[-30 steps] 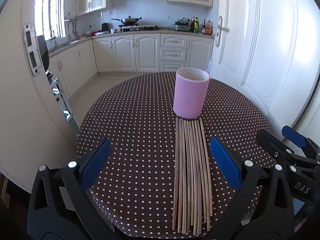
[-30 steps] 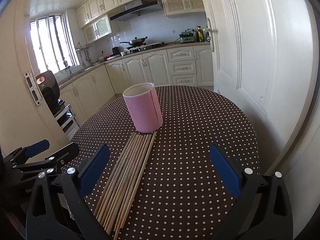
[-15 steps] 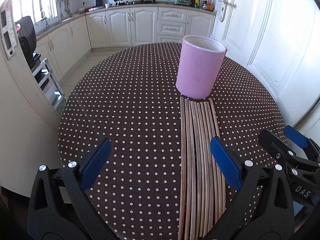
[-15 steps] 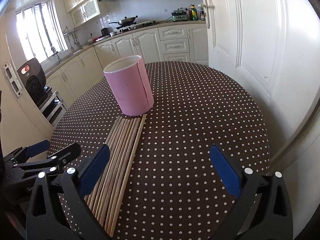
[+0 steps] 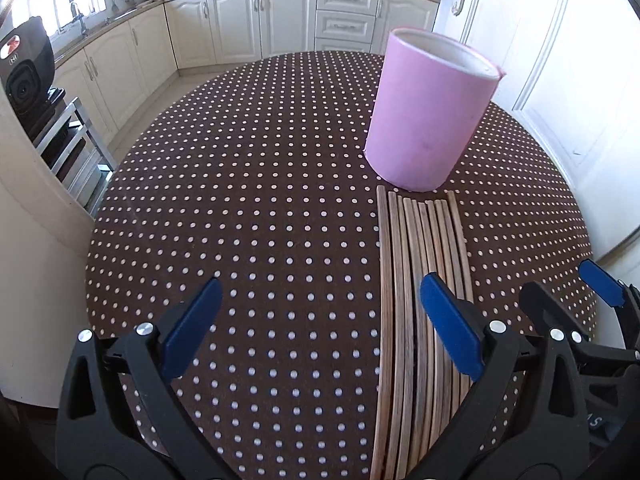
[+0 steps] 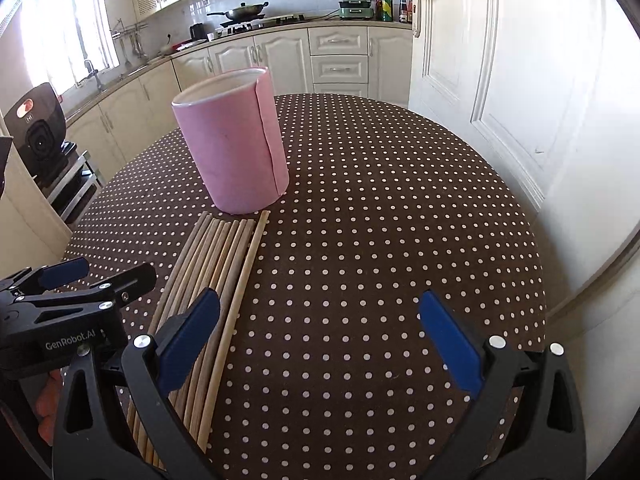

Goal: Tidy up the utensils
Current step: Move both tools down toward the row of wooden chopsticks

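A round table (image 5: 280, 200) with a brown, white-dotted cloth fills the foreground, with kitchen cabinets (image 6: 340, 60) along the wall behind it. A pink cup (image 5: 428, 120) stands upright on the far half of the table. A row of wooden chopsticks (image 5: 416, 264) lies flat and side by side on the cloth, far ends just beside the cup's base, near ends toward the table edge. The left gripper (image 5: 320, 328) is held low over the near part of the table, pointing toward the cup; its fingers stand wide apart and hold nothing, and its right blue pad (image 5: 450, 332) overlaps the chopsticks in view. The right gripper (image 6: 320, 340) sits just beside it at a similar height, fingers likewise spread wide and empty, its left pad (image 6: 188, 344) over the row's right edge.
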The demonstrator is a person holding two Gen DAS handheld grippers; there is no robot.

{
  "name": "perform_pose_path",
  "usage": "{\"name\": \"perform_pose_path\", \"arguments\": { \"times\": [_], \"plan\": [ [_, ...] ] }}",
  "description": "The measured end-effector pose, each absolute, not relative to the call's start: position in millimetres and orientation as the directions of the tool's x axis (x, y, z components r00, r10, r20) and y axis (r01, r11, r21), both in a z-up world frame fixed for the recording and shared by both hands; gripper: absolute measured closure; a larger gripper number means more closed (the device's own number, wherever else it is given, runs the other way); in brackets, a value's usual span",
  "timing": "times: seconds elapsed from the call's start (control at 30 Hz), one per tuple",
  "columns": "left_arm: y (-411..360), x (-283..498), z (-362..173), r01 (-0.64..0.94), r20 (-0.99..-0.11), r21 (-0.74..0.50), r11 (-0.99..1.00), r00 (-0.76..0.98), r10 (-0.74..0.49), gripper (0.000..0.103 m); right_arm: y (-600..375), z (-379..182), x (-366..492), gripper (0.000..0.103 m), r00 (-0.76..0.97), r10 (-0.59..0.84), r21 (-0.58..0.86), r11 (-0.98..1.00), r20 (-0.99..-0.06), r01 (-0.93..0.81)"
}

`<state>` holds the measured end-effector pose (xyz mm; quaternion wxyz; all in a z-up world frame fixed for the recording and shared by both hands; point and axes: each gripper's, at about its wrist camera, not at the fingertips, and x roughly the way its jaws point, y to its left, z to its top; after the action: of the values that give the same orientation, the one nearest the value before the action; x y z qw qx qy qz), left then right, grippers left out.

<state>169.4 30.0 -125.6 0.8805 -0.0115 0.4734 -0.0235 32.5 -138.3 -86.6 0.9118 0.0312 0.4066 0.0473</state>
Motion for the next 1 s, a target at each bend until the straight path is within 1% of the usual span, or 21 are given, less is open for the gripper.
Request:
{"name": "perform_pose_path", "arguments": {
  "times": [0.17,0.4,0.7,0.93,1.0],
  "plan": [
    [24.9,180.3,-133.5,0.024,-0.848,0.006,1.000,0.529,-0.008,0.006,-142.3,-91.6,43.0,0.007,0.646,0.113,0.111,0.993,-0.755,-0.043],
    [19.0,191.1,-142.2,0.018,-0.866,0.043,0.999,0.500,0.028,0.006,-150.4,-96.9,52.6,0.007,0.628,0.117,0.136,0.991,-0.770,-0.019],
    [13.3,199.9,-140.1,0.015,-0.854,0.098,0.995,0.514,0.076,0.006,-149.8,-99.5,58.9,0.007,0.615,0.132,0.143,0.989,-0.777,-0.032],
    [8.7,191.7,-138.3,0.032,-0.854,0.134,0.990,0.512,0.099,0.009,-142.7,-98.3,57.2,0.007,0.623,0.126,0.119,0.992,-0.772,-0.053],
    [4.8,184.7,-136.9,0.042,-0.853,0.140,0.989,0.513,0.099,0.013,-140.4,-99.2,55.2,0.007,0.625,0.127,0.121,0.991,-0.771,-0.053]
  ]
}}
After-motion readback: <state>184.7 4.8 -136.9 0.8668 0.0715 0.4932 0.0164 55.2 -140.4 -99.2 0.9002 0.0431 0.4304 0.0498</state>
